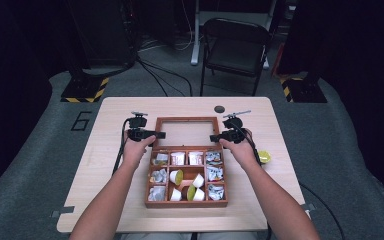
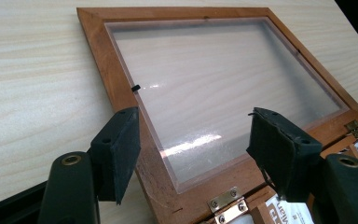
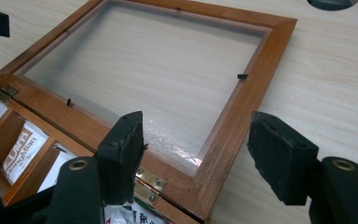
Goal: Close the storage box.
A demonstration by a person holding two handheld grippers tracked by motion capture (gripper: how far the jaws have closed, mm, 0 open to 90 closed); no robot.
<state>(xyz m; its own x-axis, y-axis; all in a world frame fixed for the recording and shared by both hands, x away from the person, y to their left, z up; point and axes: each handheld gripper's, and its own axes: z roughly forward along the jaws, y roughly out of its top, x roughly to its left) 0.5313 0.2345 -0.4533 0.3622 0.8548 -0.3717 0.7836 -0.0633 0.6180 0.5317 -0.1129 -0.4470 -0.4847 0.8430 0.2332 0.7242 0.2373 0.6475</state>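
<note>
Both tongs, left [image 1: 156, 135] and right [image 1: 214, 138], are standing wide and empty, flanking the flat-lying glass-paned wooden lid [image 1: 186, 120] at centre frame, equally near.

Dark room around me. Grey carpet floor [image 1: 40, 150], number six marked at left. Black folding chair [image 1: 235, 47] far beyond my pale wood table [image 1: 105, 200]. Yellow-black striped stand bases [image 1: 82, 90] far left and right, cables [image 1: 165, 75] trailing across floor.
</note>
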